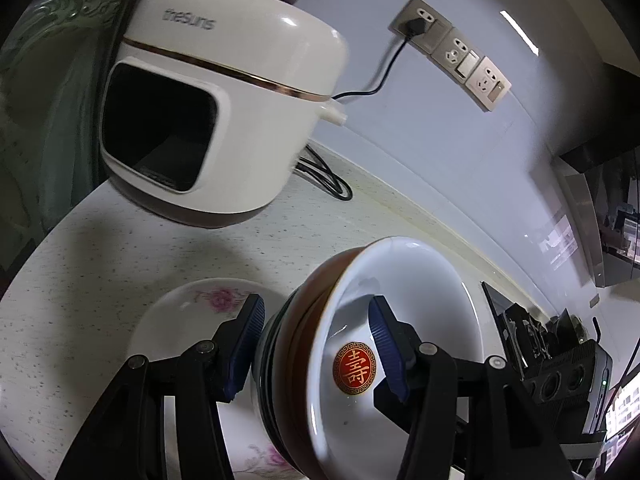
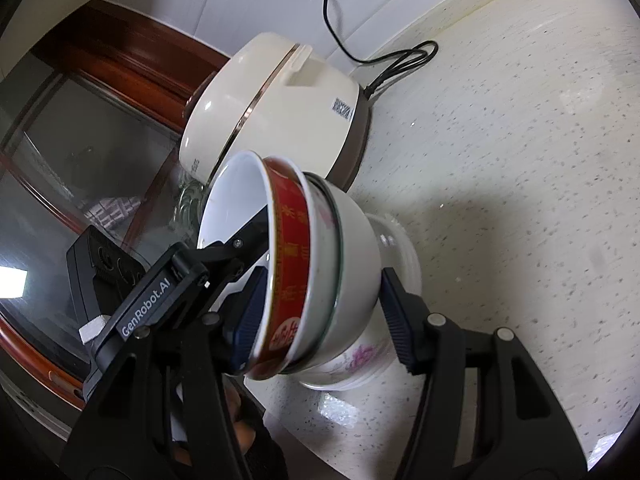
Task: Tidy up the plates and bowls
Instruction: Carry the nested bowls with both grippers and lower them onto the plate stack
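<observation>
A tilted stack of nested bowls (image 1: 352, 360) hangs over the speckled counter, gripped from both sides. The top bowl (image 2: 286, 264) is red outside and white inside, with a red round emblem; white bowls nest beneath it. My left gripper (image 1: 316, 304) is shut on the stack's wall, one finger inside the top bowl and one outside. My right gripper (image 2: 323, 276) is shut on the opposite side, one pad at the red rim and one on the outer white bowl. The left gripper (image 2: 248, 240) also shows there, reaching into the bowl. A white plate with pink flowers (image 1: 188, 320) (image 2: 360, 360) sits right behind the stack; I cannot tell whether they touch.
A white rice cooker (image 1: 224, 112) (image 2: 280, 112) stands on the counter (image 1: 80, 280) close behind the bowls, its black cord (image 1: 328, 180) running up to wall sockets (image 1: 452, 52). A wood-framed glass door (image 2: 80, 160) is beside the cooker. Bare counter (image 2: 520, 200) stretches to the right.
</observation>
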The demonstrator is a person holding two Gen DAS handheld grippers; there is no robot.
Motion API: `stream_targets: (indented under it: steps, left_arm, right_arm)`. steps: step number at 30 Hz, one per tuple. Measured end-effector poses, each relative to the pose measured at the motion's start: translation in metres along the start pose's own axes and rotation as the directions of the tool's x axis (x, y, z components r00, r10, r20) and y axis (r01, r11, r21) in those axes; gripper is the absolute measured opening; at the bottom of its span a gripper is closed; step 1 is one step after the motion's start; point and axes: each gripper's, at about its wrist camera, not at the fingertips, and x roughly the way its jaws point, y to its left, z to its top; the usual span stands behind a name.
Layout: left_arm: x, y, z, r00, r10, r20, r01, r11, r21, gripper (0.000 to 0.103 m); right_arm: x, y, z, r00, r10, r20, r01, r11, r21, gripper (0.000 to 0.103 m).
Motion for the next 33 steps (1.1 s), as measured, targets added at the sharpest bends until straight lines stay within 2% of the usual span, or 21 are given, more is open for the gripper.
stream_targets:
  steps: [16, 27, 33]
  left_arm:
    - [-0.01, 0.044, 0.007, 0.999, 0.036, 0.006, -0.036, 0.998, -0.054, 0.055]
    - [0.002, 0.051, 0.007, 0.999, 0.038, -0.012, -0.038, 0.997, -0.067, 0.055]
    - [0.009, 0.059, 0.007, 0.999, 0.016, -0.031, -0.018, 0.996, -0.086, 0.055]
  right_arm:
    - [0.043, 0.017, -0.008, 0.997, 0.002, -0.077, -0.002, 1.0, -0.002, 0.06]
    - [0.049, 0.011, -0.01, 0.996, -0.009, -0.09, 0.01, 1.0, 0.01, 0.06]
    - [0.05, 0.013, -0.009, 0.996, -0.042, -0.082, 0.04, 0.999, -0.025, 0.06]
